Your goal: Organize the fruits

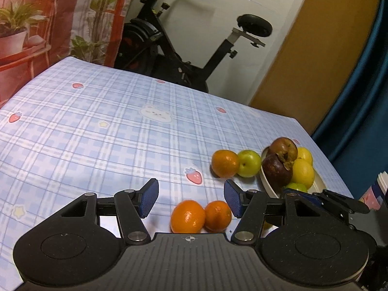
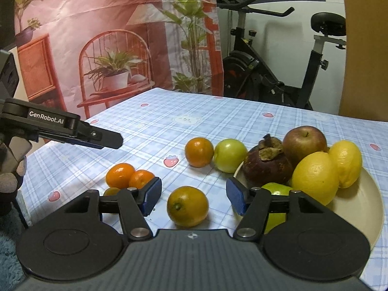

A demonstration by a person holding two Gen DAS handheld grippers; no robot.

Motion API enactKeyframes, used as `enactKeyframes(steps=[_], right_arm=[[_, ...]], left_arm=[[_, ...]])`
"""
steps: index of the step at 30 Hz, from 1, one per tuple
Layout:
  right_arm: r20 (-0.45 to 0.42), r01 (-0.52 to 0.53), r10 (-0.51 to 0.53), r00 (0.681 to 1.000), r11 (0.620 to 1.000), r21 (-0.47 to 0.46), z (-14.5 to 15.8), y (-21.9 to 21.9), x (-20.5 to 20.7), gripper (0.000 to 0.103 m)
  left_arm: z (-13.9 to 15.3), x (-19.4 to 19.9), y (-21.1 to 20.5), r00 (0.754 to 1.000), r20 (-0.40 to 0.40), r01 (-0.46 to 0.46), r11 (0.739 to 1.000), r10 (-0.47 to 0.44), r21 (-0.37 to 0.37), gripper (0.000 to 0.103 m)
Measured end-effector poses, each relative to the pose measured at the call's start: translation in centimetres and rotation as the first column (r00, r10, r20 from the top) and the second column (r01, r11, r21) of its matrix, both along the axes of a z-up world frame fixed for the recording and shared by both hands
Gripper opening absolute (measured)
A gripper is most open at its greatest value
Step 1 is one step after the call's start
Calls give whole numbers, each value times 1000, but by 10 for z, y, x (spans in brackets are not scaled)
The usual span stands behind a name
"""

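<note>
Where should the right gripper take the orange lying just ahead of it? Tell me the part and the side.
Grip the orange across its widest middle, coming straight from the near side with the right gripper open. It is round, sits alone on the cloth, and already lines up between the pads.

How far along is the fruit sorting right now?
Already on the plate: two lemons, an apple, a mangosteen and a green fruit. In hand: nothing; both jaws stand open, the right gripper lined up on one orange, the left gripper over a pair of oranges. Left on the cloth: several oranges and a green apple.
</note>
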State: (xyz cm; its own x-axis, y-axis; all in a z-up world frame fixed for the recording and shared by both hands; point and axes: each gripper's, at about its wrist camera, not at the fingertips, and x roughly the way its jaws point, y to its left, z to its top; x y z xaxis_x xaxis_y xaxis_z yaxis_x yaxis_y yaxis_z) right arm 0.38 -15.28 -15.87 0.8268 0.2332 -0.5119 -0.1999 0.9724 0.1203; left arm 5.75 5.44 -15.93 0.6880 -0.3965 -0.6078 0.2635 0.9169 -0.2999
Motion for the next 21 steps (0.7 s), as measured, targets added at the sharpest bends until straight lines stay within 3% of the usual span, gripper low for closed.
enactKeyframes(steps=[12,21], right_arm=[[-2,-9,9,1000,1000,9,1,-2,-1,60],[-2,-30,30,1000,999,17,5,-2,-7,60]], left_arm=[[2,-6,-3,1000,-12,15,1000,-15,7,58],[11,-22,-10,999,-9,42,997,-41,65,53]])
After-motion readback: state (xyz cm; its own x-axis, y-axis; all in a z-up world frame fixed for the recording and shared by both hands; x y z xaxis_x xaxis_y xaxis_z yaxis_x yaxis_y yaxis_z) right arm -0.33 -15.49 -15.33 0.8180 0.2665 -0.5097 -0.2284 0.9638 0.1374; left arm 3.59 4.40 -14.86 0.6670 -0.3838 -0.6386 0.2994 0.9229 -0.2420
